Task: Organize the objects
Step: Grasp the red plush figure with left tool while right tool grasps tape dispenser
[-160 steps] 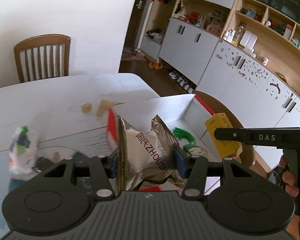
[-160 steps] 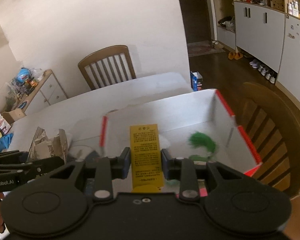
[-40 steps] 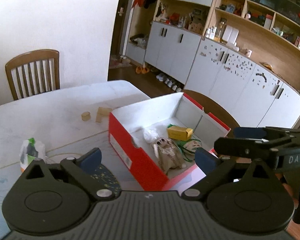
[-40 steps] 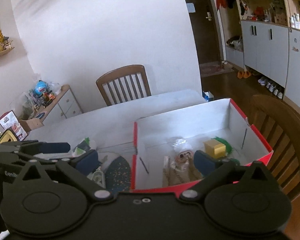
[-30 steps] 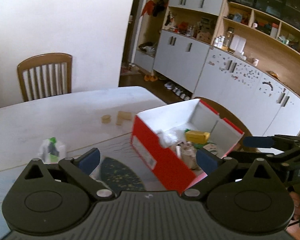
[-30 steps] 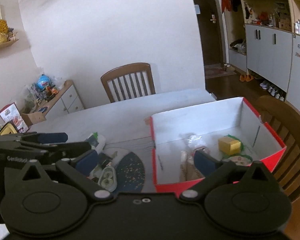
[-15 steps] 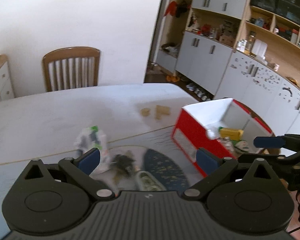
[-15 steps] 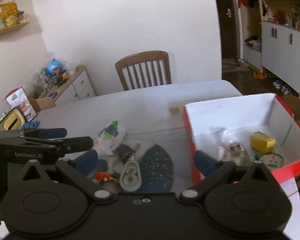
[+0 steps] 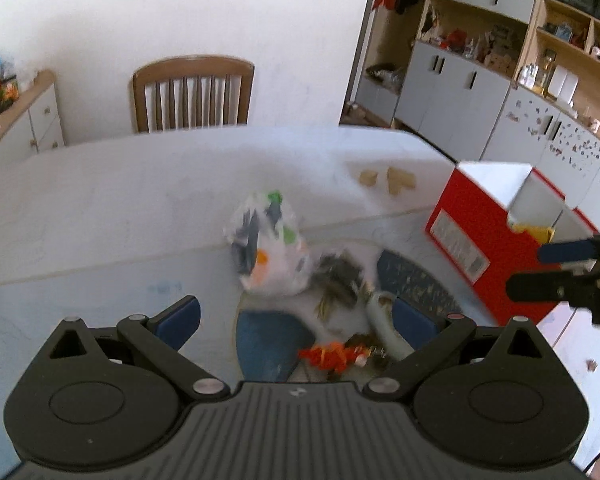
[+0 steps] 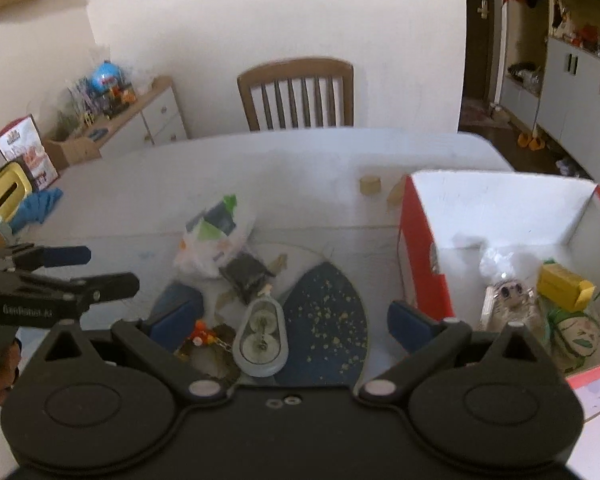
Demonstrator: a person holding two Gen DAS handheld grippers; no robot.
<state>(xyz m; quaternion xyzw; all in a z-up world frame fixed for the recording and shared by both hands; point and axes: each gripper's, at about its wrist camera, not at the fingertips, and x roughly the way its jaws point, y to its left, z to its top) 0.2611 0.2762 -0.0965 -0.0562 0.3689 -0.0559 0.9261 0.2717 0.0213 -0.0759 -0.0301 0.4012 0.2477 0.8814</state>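
Nearest the left tongs (image 9: 296, 316) lies a small orange-red trinket (image 9: 330, 354) beside a grey oval case (image 10: 262, 338) with two round discs inside, both on a dark blue speckled mat (image 10: 326, 316). Just beyond sit a dark crumpled wrapper (image 10: 246, 272) and a white plastic bag (image 9: 270, 256) with green and orange print, all on the white counter (image 9: 120, 200). The red box (image 10: 420, 264) to the right holds a yellow carton (image 10: 562, 284) and a foil packet (image 10: 508, 300). Five seconds ago each tongs gripped one of these; now both gape empty. The right tongs (image 10: 292, 318) hover level over the pile, the left alongside.
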